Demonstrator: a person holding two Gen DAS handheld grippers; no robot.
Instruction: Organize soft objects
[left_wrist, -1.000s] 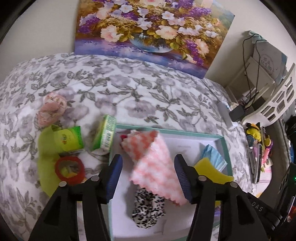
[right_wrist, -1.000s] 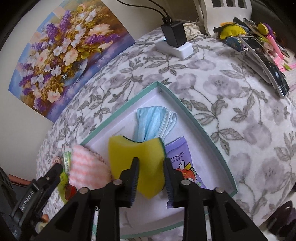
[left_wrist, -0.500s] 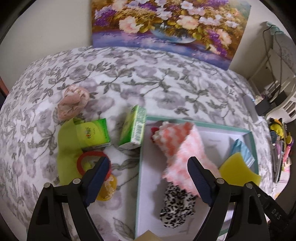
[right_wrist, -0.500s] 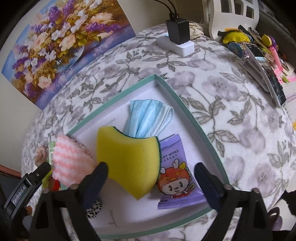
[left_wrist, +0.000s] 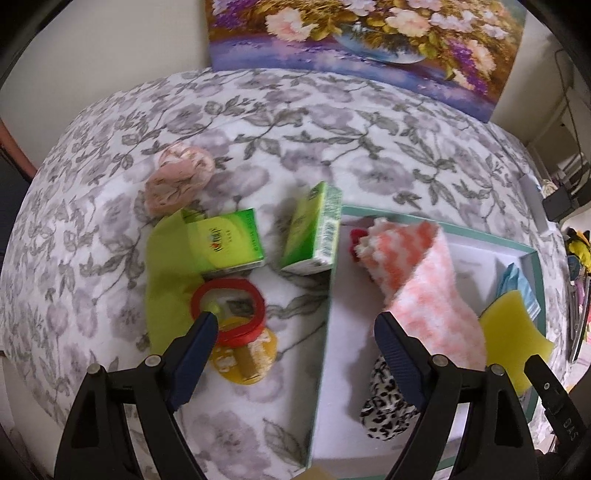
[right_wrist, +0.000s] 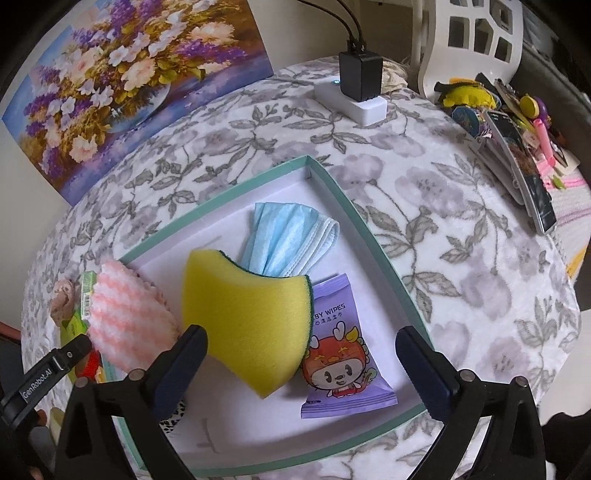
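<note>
Left claw (left_wrist: 291, 332): you are holding it wide apart with nothing between the pads, pointing steeply down over the seam between the loose pile and the box (left_wrist: 325, 295).
Right claw (right_wrist: 301, 347): its jaws are opening to their widest; the yellow sponge (right_wrist: 243, 317) is lying between them, but the pads are not pressing on it.
Already in the box: the sponge is leaning on the blue face mask (right_wrist: 288, 236) and overlapping the purple wipes packet (right_wrist: 340, 354); the pink striped cloth (left_wrist: 417, 284) and the leopard scrunchie (left_wrist: 388, 410) are sitting at the box's left end.
Still outside, on the flowered bed cover (left_wrist: 258, 110): two green tissue packs (left_wrist: 229, 243), a lime cloth (left_wrist: 162, 288), a red ring (left_wrist: 229, 306) over a yellow plush piece (left_wrist: 243, 354), and a pink scrunchie (left_wrist: 177, 177) farthest away.
Key relation: everything left is lying to the left of the box, so your left hand is plainly the nearer one; the right is sitting on the far side of the box.
Nearest target: the red ring and yellow piece are lying just at the left claw's left finger (left_wrist: 192, 354), slightly off its centre line.
Likely next need: you are probably going to shift the left claw leftward to centre on that stack.
Risk: the ring may slide off the plush.
</note>
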